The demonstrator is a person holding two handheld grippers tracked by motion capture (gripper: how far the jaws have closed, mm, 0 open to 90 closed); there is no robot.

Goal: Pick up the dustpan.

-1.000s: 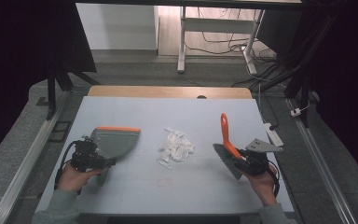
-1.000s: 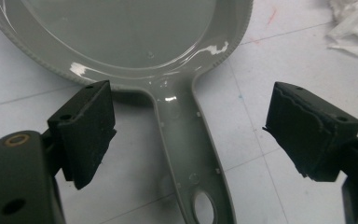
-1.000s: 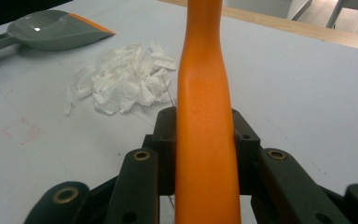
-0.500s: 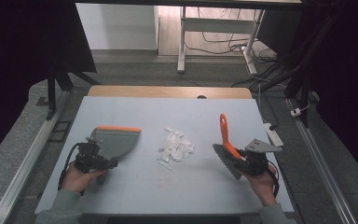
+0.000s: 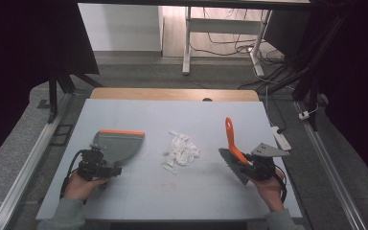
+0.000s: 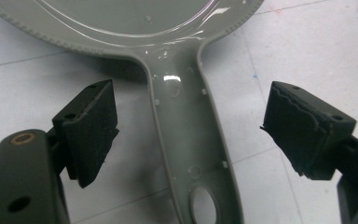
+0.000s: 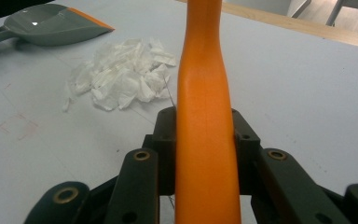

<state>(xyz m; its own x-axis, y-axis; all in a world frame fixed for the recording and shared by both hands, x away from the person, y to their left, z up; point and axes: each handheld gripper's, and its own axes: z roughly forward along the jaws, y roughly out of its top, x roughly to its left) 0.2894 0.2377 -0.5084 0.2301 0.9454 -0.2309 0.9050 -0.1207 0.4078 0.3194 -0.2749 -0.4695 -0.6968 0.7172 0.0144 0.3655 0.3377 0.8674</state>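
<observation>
R gripper [image 7: 205, 140] clamps brush handle [image 7: 205, 93], bristles hidden; L gripper [image 6: 191, 135] wide apart, dustpan [image 6: 168, 28] cut off.

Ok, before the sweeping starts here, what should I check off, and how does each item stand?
1. Right gripper shut on the brush handle: ok.
2. Left gripper gripping the dustpan handle: not ok, the fingers stand open on either side of it.
3. Dustpan flat on the table, orange lip toward the far side: ok.
4. Paper scraps in one pile between dustpan and brush: ok.
5. Bristles touching the table: cannot tell.
</observation>
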